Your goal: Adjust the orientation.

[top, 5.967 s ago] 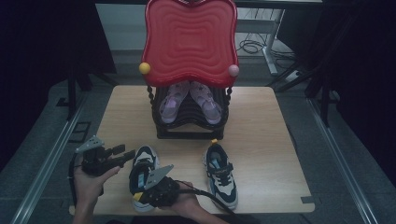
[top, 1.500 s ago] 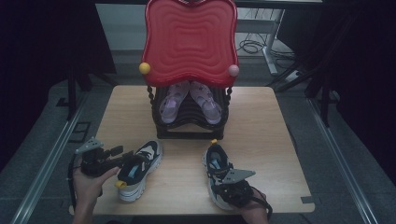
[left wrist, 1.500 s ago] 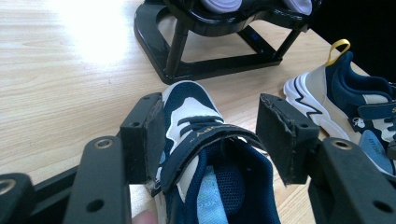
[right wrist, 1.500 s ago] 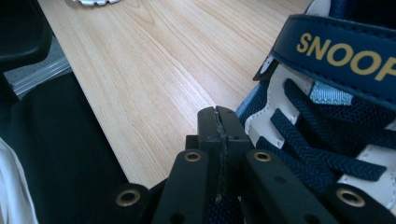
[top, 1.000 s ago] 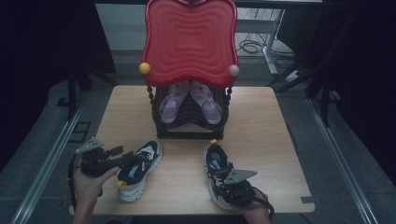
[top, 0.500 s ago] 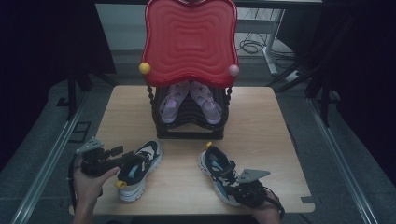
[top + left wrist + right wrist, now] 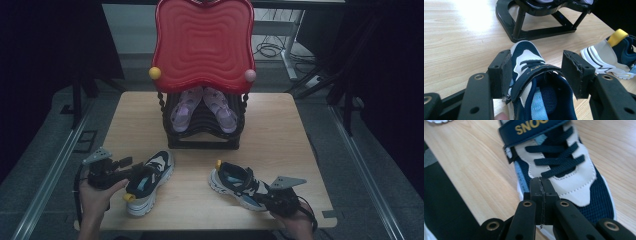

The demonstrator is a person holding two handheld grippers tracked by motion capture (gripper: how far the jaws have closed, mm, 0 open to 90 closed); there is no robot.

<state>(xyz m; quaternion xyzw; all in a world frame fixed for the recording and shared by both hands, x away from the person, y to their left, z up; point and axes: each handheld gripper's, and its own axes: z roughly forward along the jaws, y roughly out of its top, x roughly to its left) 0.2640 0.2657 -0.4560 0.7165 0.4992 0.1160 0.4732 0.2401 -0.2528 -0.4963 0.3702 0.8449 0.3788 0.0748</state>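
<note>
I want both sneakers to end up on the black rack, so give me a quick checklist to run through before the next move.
1. Left sneaker between the left gripper fingers: ok, though the fingers stand apart, not clamped.
2. Right gripper ready to grasp: not ok, fingers shut with nothing between them.
3. Right sneaker lined up: not ok, it lies skewed, its yellow heel tab toward the rack.
4. Black rack free slot: cannot tell; purple sandals fill the upper tier.
5. Table path to the rack: ok.
</note>
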